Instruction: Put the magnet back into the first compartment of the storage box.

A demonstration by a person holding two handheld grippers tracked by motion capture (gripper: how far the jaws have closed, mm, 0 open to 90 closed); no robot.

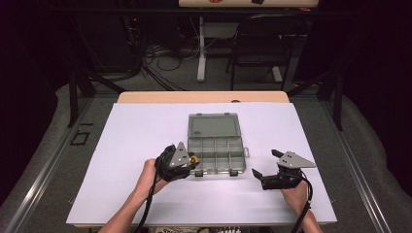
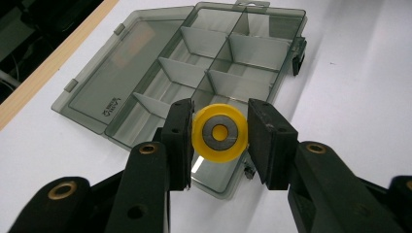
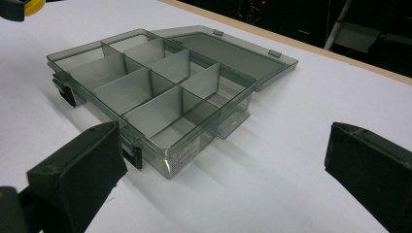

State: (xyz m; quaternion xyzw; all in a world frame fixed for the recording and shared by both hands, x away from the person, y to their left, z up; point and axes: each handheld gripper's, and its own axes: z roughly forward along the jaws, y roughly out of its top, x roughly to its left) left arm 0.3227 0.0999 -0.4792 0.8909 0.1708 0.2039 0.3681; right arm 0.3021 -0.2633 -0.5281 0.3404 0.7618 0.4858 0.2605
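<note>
L gripper (image 2: 219, 133) clamps yellow wheel (image 2: 219, 133), hole facing camera.

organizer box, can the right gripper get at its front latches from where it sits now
Probably yes. The right gripper is open and holds nothing, the organizer box lies just beside it, lid open, and only bare white tabletop lies between them. The left gripper, shut on the yellow roll, is at the opposite corner.

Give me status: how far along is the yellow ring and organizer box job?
Done: the organizer box lies open, lid flat behind it, and the left gripper is shut on the yellow ring. In hand: the ring hangs at the box's near left corner, not yet in a compartment. Left: drop it in; all compartments look empty. The right gripper waits open on the white mat.
</note>
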